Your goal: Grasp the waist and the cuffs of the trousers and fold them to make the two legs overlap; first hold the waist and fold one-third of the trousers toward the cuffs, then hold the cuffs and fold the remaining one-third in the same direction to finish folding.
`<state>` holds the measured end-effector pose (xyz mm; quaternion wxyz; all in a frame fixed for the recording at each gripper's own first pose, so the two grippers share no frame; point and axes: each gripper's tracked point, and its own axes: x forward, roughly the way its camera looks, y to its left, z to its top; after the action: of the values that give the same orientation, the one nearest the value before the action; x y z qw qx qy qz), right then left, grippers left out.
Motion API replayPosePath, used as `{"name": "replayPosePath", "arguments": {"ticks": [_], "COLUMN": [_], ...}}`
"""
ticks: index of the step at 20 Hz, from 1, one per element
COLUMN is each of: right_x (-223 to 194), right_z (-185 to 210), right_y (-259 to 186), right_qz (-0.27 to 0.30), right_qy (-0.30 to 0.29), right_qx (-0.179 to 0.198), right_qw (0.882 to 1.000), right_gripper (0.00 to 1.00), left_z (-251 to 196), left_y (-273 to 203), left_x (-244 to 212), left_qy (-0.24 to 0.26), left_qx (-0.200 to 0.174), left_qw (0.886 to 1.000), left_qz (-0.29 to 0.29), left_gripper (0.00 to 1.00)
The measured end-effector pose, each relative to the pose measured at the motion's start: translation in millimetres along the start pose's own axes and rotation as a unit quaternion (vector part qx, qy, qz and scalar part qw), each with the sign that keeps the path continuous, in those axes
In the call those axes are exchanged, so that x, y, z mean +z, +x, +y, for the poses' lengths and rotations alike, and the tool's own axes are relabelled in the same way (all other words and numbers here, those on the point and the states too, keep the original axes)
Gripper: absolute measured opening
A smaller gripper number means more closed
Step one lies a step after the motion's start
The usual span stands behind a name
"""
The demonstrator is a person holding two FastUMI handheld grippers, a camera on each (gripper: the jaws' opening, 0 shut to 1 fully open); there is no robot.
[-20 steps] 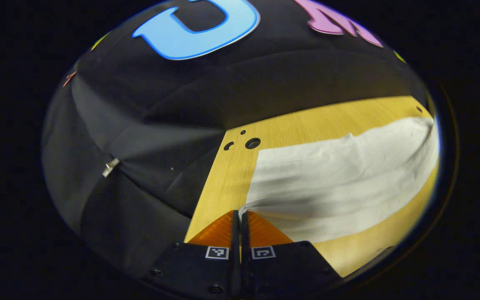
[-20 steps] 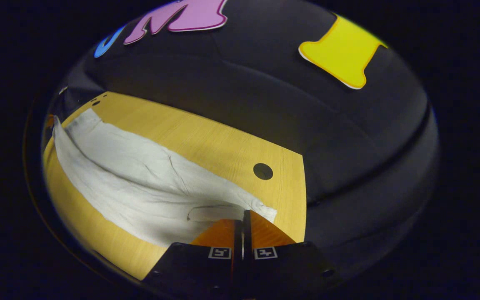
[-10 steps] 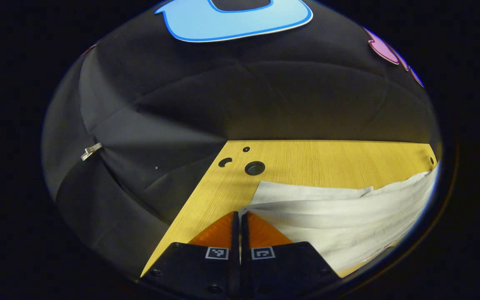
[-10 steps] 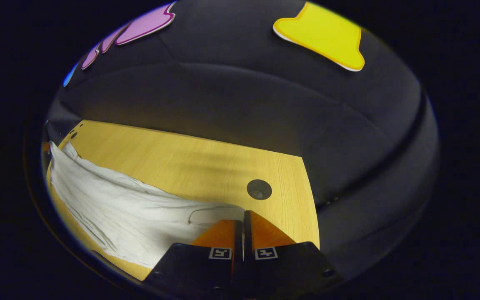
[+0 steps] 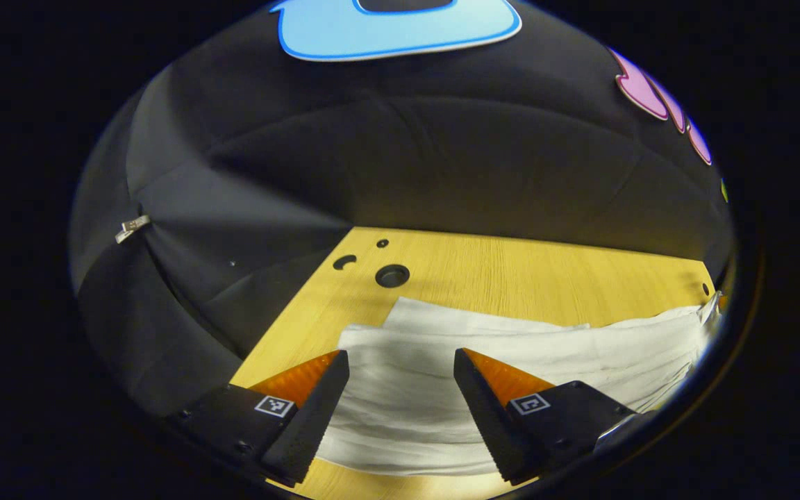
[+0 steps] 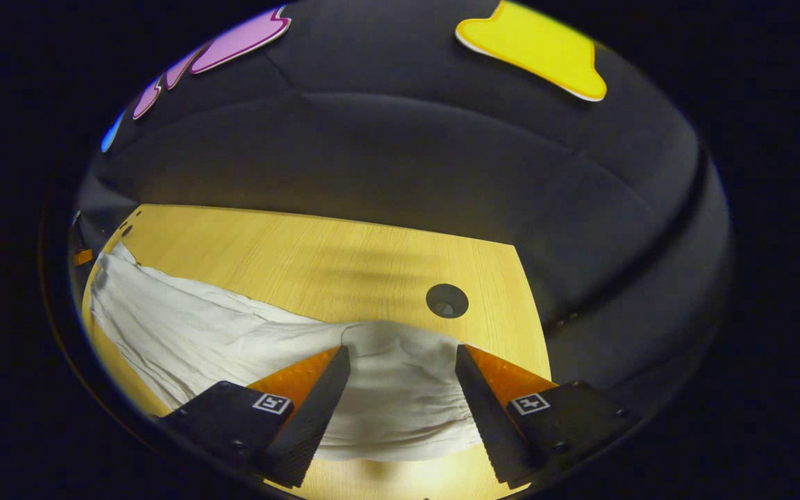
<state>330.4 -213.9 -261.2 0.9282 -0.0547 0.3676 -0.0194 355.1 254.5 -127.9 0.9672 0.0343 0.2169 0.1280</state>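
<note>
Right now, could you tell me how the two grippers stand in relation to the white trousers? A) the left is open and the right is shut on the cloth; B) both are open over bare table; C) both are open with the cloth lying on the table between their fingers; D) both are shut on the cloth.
C: the left gripper and the right gripper both have their fingers spread, with the white trousers lying flat on the wooden table between them.

I worked in a recording booth: black cloth wall [image 5: 442, 160] draped close behind a drilled wooden worktop [image 5: 525, 271].
</note>
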Motion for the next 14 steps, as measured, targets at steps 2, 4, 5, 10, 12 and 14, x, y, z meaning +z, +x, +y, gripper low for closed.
{"name": "replayPosePath", "arguments": {"ticks": [2,4,5,10,12,14], "right_x": [-3,-12,-18,-53,-59,-67], "right_z": [-9,-24,-29,-55,-68,-76], "right_y": [-11,-17,-17,-12,-9,-8], "right_qz": [-0.011,-0.012,-0.012,0.006,0.001,0.003], "right_qy": [0.021,0.046,0.063,0.162,0.177,0.206], "right_qx": [0.002,-0.012,-0.02,-0.058,-0.078,-0.083], "right_qw": [1.0,0.999,0.998,0.985,0.981,0.975], "right_gripper": [0.98,0.98,0.98,0.99,0.99,0.99], "left_z": [-1,-1,-1,-5,-10,-17], "left_y": [-24,-49,-62,-117,-138,-156], "left_x": [12,21,23,20,13,7], "left_qy": [0.003,0.004,0.002,-0.017,-0.028,-0.03], "left_qx": [-0.003,-0.006,-0.007,-0.01,-0.016,-0.023], "left_qw": [1.0,0.999,0.998,0.997,0.997,0.996], "left_qz": [-0.024,-0.047,-0.055,-0.075,-0.076,-0.076], "left_gripper": [0.97,0.97,0.97,0.97,0.97,0.97]}}
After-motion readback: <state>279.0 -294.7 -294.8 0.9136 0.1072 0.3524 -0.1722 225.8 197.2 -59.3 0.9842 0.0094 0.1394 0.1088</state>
